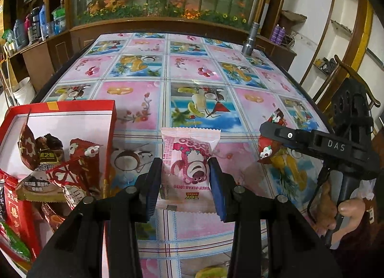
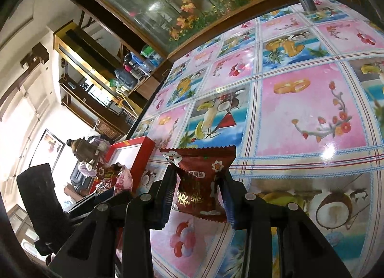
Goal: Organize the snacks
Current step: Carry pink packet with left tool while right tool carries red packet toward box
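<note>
Both tongs are loaded: the left tongs (image 1: 184,182) clamp a pink snack packet (image 1: 189,157), the right tongs (image 2: 198,196) a dark red snack packet (image 2: 201,182). Delivery seems the step in hand, and next each packet likely needs carrying to the red box (image 1: 112,119), left of both tongs.

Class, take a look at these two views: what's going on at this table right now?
A person is sorting snacks with two handheld grippers. The left gripper is shut on a pink snack packet. The right gripper is shut on a dark red snack packet. A red box at the table's left already holds several wrapped snacks.
</note>
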The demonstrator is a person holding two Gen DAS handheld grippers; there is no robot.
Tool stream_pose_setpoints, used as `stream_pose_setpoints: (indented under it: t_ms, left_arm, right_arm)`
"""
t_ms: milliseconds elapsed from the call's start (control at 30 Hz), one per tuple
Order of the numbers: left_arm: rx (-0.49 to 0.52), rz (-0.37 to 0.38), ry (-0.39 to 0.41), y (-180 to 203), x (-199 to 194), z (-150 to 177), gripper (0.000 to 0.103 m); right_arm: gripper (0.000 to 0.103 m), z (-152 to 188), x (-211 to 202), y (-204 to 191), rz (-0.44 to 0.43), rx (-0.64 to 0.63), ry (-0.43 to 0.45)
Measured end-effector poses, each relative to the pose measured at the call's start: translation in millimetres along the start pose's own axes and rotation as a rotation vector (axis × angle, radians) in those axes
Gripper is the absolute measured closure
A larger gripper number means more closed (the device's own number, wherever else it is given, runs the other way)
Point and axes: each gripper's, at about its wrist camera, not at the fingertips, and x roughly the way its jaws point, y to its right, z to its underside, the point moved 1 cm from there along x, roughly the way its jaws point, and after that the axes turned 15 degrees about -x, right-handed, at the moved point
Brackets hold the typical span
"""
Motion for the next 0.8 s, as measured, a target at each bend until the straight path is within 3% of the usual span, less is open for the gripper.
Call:
stream_pose_setpoints:
  t_ms: [800]
  left_arm:
    - [-0.002,0.028,0.150,-9,-58,-16,0.067]
  right_arm:
    - [0.065,-4,-5,-6,0.023,-0.040,0.045]
